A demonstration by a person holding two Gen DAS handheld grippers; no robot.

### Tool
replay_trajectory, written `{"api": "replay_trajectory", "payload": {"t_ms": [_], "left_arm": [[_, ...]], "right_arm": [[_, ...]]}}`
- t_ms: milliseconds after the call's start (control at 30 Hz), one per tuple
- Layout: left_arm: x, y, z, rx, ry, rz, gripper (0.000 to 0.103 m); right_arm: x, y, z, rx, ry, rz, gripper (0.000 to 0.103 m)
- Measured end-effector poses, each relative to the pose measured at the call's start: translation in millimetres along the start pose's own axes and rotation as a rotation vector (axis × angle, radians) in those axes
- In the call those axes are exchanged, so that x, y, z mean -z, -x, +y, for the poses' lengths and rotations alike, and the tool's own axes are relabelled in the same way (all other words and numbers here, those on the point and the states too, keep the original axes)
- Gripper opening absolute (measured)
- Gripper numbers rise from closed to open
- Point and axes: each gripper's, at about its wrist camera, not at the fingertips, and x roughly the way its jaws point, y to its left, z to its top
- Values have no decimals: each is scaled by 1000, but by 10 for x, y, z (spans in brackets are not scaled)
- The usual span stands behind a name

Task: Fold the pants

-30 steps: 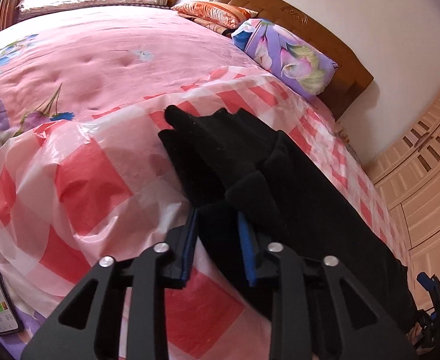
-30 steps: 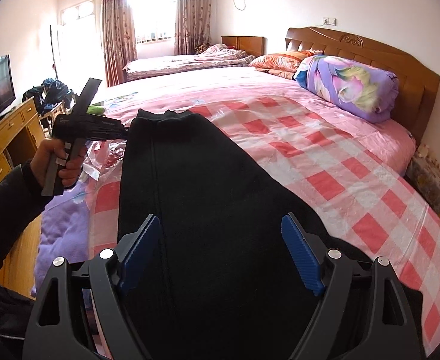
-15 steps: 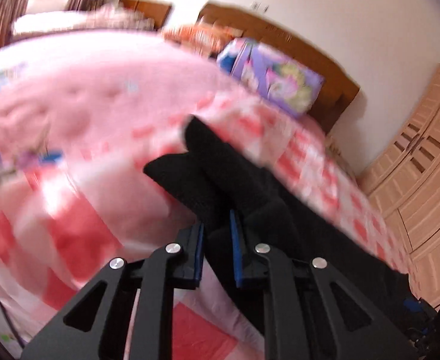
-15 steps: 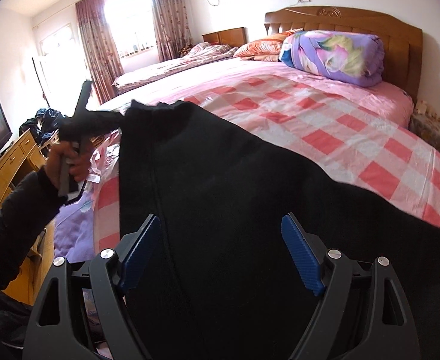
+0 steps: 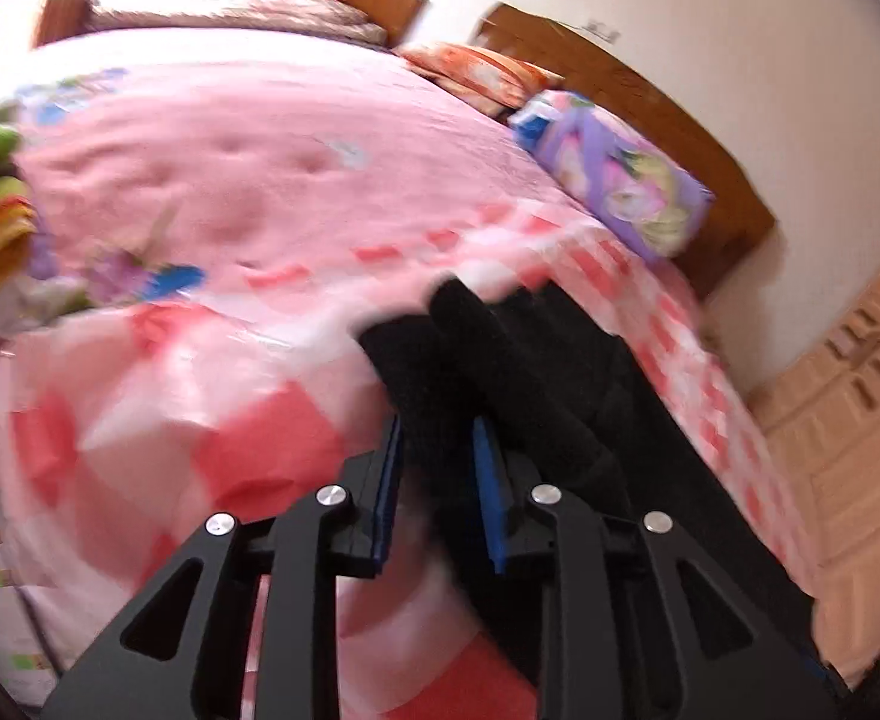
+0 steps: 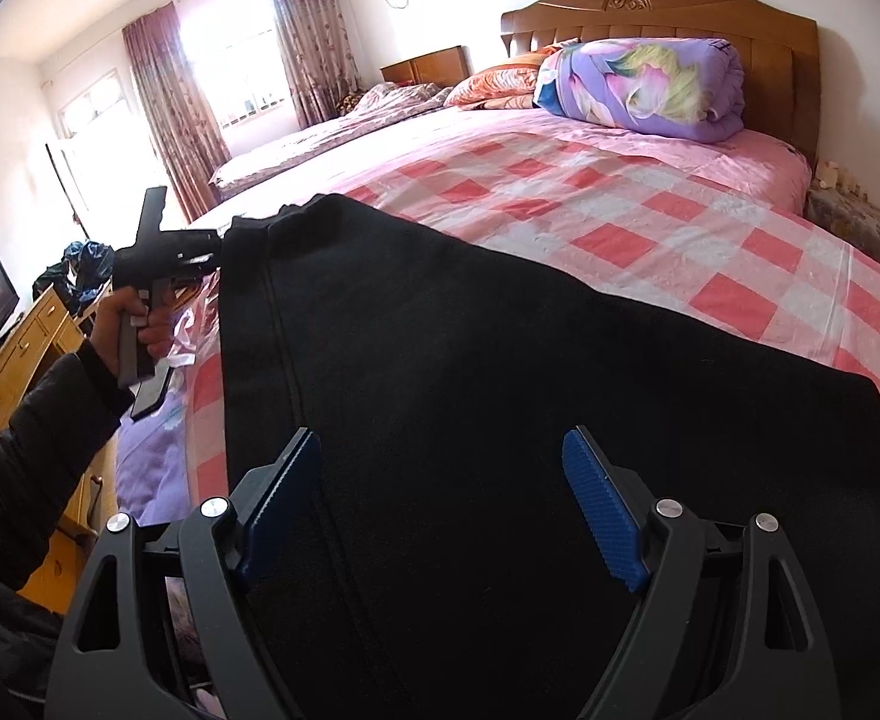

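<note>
We are pinching the far end of the black pants in our left gripper, its blue pads closed down on bunched cloth and lifting it off the checkered sheet. Our right gripper is hanging wide open above the near part, gripping nothing, while the pants are stretching across the bed's left side.
</note>
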Motion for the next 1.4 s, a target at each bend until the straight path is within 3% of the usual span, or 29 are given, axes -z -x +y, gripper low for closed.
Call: {"api": "replay_trajectory", "payload": {"t_ms": [33,67,133,167,267,333,400,500,600,700,767,900,1000,1133,1233,1300,1400], "left_arm": [[-25,106,6,-70,3,-45,64],[-53,251,53,-111,25,-108,75],[-96,561,66,-118,70,-202,75],[-109,633,-3,-74,53,-208,75],[-23,642,-535,77,-125,-134,75],[135,524,-917,124,-270,-64,76],[332,284,-1183,68,-395,7,77],[517,-189,-1116,-73,-420,164,76],[581,-157,-1038,-98,-442,137,76],[637,148,-1167,-156,-444,74,76],[761,453,-1414,-54,-492,55,77],[1246,711,-1918,79,-660,76,82],[1609,695,-2147,131,-753,130,83],[1901,495,-2253,85,-786,159,84],[1922,452,-2240,85,-741,145,87],[1919,393,-2265,80,-728,154,90],[1917,342,-2314,72,-722,176,93]], "right_arm": [[20,3,8,-5,0,3,81],[45,-4,16,-11,-3,9,81],[104,-67,34,-20,-14,41,81],[133,-115,55,-14,-18,67,81],[190,-152,189,11,15,113,81],[258,-177,273,3,26,157,81],[363,-167,362,25,58,176,82],[491,-15,438,23,95,194,82],[570,326,350,6,66,160,84],[700,859,38,185,-5,66,88],[828,1163,-215,289,-83,22,88],[1245,1898,-831,492,-324,-58,88],[1522,2182,-1165,579,-446,-28,88],[1663,2068,-1169,637,-352,70,88],[1535,1944,-1091,541,-319,49,88],[1362,1796,-1019,521,-259,45,88],[1189,1484,-1034,511,-228,123,88]]}}
